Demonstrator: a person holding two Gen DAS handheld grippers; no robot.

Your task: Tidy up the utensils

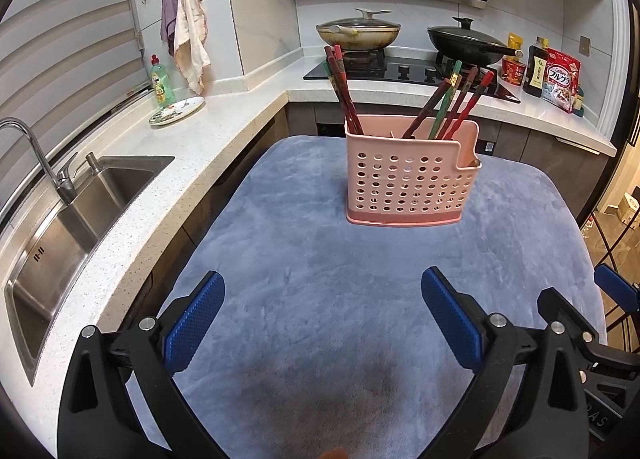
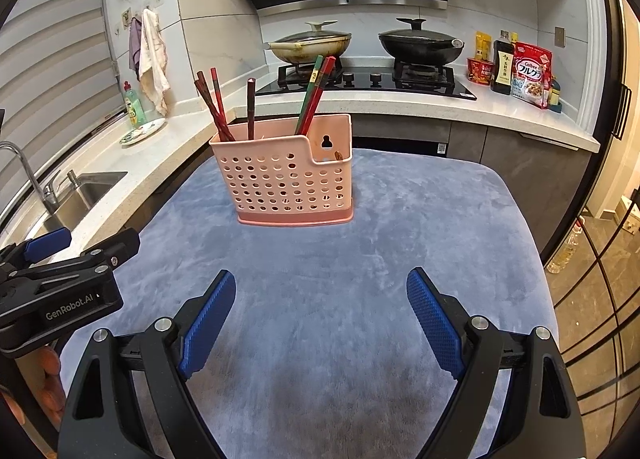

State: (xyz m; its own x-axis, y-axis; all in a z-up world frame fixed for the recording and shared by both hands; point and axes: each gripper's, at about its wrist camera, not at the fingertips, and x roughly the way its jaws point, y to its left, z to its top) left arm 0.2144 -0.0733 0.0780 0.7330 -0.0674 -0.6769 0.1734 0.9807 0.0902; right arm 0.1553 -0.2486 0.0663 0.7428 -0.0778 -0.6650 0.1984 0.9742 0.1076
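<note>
**Mia:** Look at the tongs first. The left gripper [image 1: 322, 319] has its blue pads [image 1: 192, 323] spread wide, and nothing sits between them. The right gripper [image 2: 320, 317] is wide open too, and it holds nothing. Both hang over the soft blue cloth [image 1: 320, 259].

**Ben:** Where are the things to tidy?

**Mia:** Farther out, in the middle of the cloth, well away from both tongs. A pink basket [image 2: 280, 179] with lots of round holes stands upright there. The chopsticks [image 2: 314, 95] stick up out of it. Some lean left, some lean right.

**Ben:** Are they hard to pick up?

**Mia:** They look thin, stiff and light. They look shiny, so they may slip or spin in the pads. The best spot seems to be the top part of one stick, where it pokes out above the rim. Grab one at a time, across the stick.

**Ben:** And the basket?

**Mia:** It looks like light plastic. A tug on a stick could tip it or slide it on the cloth. One gripper could hold its wall.

**Ben:** What is past it?

**Mia:** The counter, the sink [image 1: 80, 211] and two pans [image 2: 416, 43] on the stove.
</note>
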